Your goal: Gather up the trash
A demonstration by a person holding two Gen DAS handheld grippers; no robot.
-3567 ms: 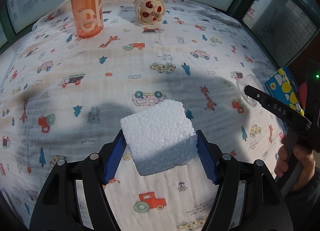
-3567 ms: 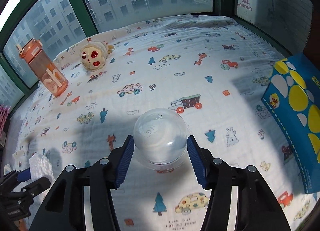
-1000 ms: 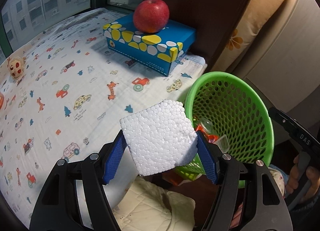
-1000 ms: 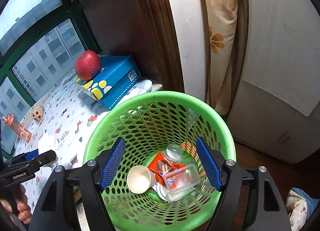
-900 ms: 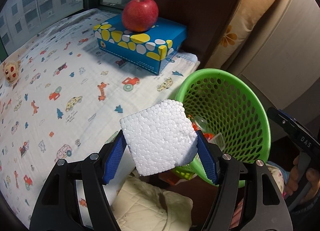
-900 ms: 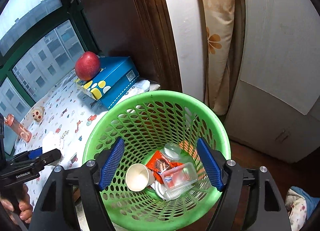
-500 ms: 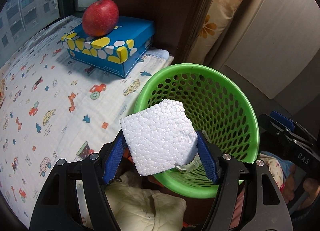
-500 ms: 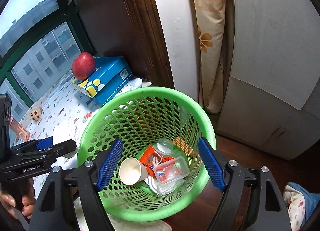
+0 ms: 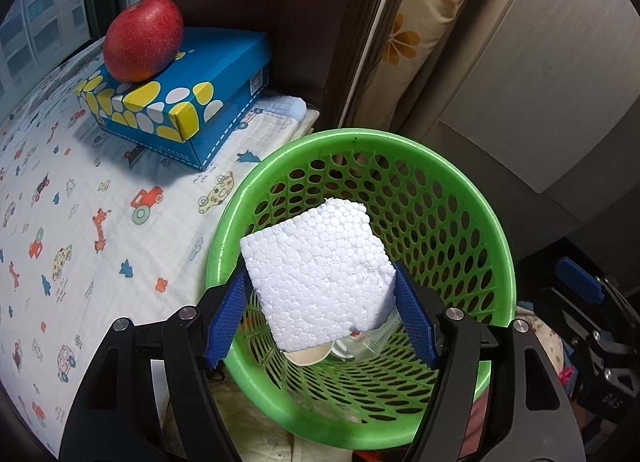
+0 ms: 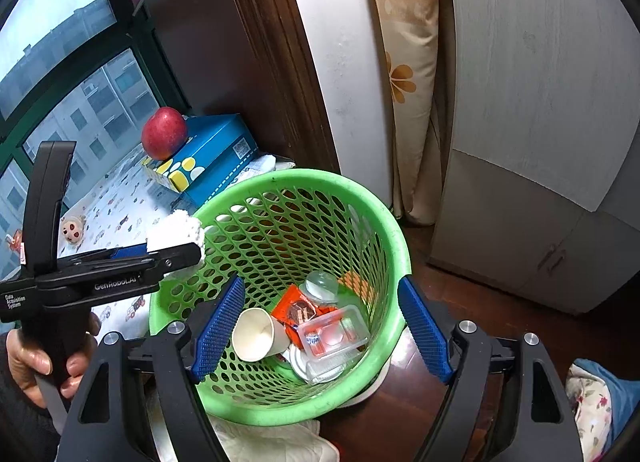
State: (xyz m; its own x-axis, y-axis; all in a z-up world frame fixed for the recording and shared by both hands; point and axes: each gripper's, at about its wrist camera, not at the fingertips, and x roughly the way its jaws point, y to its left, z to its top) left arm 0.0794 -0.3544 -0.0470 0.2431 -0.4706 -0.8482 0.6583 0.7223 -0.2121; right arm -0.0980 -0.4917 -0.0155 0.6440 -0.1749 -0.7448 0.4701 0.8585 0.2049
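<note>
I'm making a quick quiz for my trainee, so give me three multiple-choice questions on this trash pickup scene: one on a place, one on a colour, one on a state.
1. Where is the red apple?
A. on the blue spotted box
B. in the basket
C. on the floor

2. What colour is the perforated plastic basket?
A. blue
B. green
C. white

3. What is the left gripper doing?
A. hanging empty
B. gripping the apple
C. clamping the white foam block

Answers:
1 A, the apple sits on the box lid.
2 B, rim and walls are green.
3 C, both blue pads press the block's sides above the basket.
</note>
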